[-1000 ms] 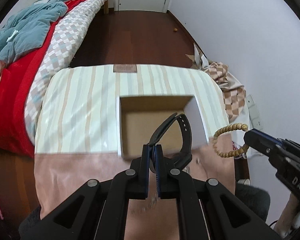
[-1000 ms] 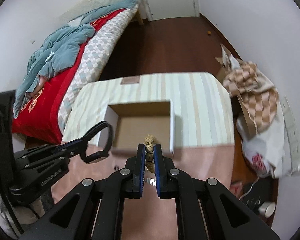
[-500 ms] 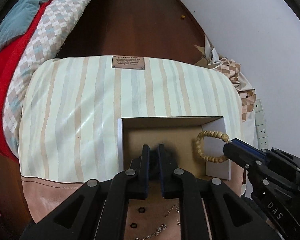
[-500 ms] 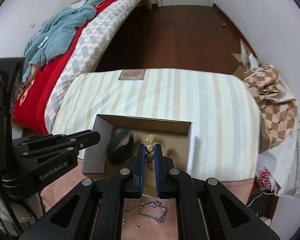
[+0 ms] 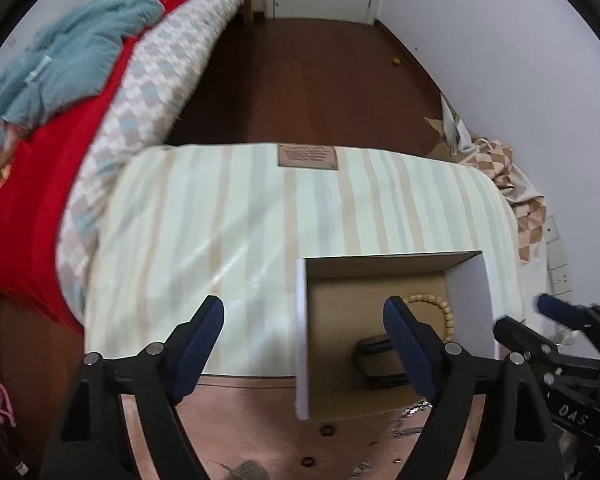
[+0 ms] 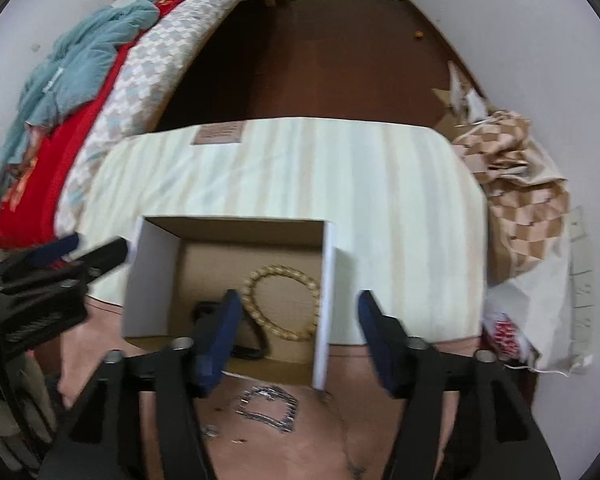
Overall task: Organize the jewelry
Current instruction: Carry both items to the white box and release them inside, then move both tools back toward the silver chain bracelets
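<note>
An open cardboard box [image 6: 228, 229] with white outer walls sits on the striped cloth; it also shows in the left wrist view [image 5: 470, 300]. Inside lie a wooden bead bracelet [image 6: 284, 306] [image 5: 440, 308] and a black watch strap [image 6: 248, 346] [image 5: 380, 364]. My left gripper [image 5: 304, 320] is open and empty, above the box's left wall. My right gripper [image 6: 300, 312] is open and empty, above the box's near right part. A silver chain [image 6: 268, 404] [image 5: 410, 416] lies on the pink cloth in front of the box, with small rings [image 5: 326, 431] near it.
The table carries a striped cloth [image 5: 240, 216] with a brown label [image 5: 307, 157] at its far edge. A bed with red and teal covers [image 5: 60, 92] stands at the left. A checked bag [image 6: 516, 208] lies at the right by the wall.
Both grippers have opened. The black strap left my left gripper and the bead bracelet left my right gripper; both now lie in the box. Both grippers have pulled back and apart.
</note>
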A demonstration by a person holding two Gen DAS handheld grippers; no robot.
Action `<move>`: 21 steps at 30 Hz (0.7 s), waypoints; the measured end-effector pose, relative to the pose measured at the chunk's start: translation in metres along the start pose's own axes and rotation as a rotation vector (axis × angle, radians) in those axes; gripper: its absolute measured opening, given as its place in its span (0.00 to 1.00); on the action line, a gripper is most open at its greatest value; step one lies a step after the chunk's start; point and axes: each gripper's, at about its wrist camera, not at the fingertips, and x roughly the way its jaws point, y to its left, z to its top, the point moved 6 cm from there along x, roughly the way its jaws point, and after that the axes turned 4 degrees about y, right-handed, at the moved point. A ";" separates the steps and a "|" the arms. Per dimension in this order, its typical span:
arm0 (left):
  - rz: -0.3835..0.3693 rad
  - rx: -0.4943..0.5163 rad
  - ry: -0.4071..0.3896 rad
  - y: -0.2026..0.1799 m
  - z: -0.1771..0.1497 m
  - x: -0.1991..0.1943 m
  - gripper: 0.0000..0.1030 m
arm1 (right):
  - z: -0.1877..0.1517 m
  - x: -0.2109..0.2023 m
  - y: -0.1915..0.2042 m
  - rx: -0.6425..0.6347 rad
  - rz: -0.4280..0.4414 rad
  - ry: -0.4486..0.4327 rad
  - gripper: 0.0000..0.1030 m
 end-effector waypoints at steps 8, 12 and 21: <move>0.090 0.017 -0.024 0.003 -0.026 -0.002 0.96 | -0.032 0.011 -0.003 0.023 -0.092 0.018 0.98; 0.123 0.015 -0.052 0.006 -0.034 -0.011 0.97 | -0.043 0.010 0.001 0.027 -0.112 0.001 0.98; 0.136 0.011 -0.124 0.003 -0.053 -0.051 0.96 | -0.058 -0.028 0.005 0.032 -0.138 -0.065 0.98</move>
